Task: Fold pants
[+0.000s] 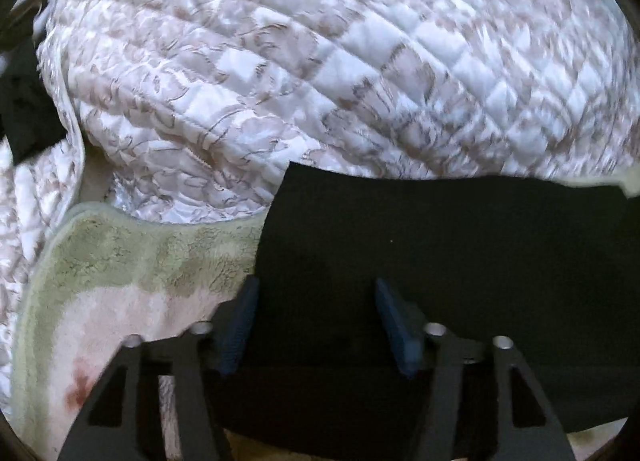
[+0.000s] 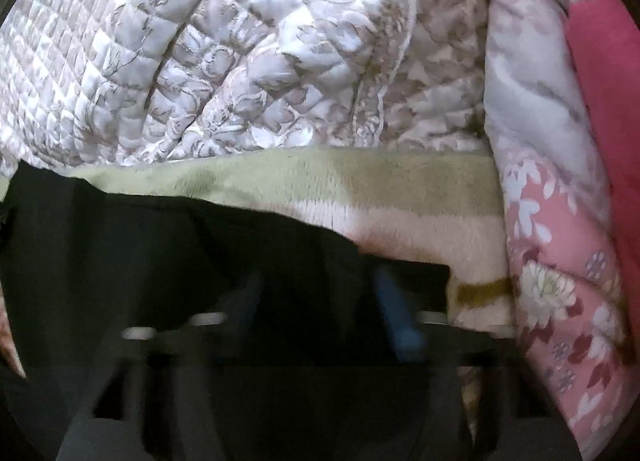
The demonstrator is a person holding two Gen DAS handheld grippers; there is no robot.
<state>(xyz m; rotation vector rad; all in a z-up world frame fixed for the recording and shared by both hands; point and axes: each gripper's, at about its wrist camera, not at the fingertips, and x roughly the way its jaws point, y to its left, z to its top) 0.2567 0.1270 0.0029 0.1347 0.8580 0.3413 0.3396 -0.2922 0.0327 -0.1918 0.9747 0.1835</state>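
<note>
- Pants [image 1: 440, 241]: black, lying flat on the blanket [image 1: 140, 253] on the bed. The far edge runs just short of the quilt [image 1: 320, 61]. Flat and spread, so likely laid out ready for a fold.
- Your left gripper [image 1: 315, 283]: fingers moderately apart, nothing pinched. It hangs over the pants near their left edge, and its left finger [image 1: 240, 325] sits about on that edge. Reads as lining up a pinch at that corner.
- Your right gripper [image 2: 320, 285]: view blurred. Fingers look apart, with dark pants cloth between and under them. No clear pinch. It is close to the pants' right corner, where the cloth ends against the blanket.
- One gripper at each end of the same garment suggests you mean to lift both corners together so the fold stays square.
- A pink floral cover [image 2: 560, 261] is bunched just right of the pants and could get in the way.
- Containers: none in view.
</note>
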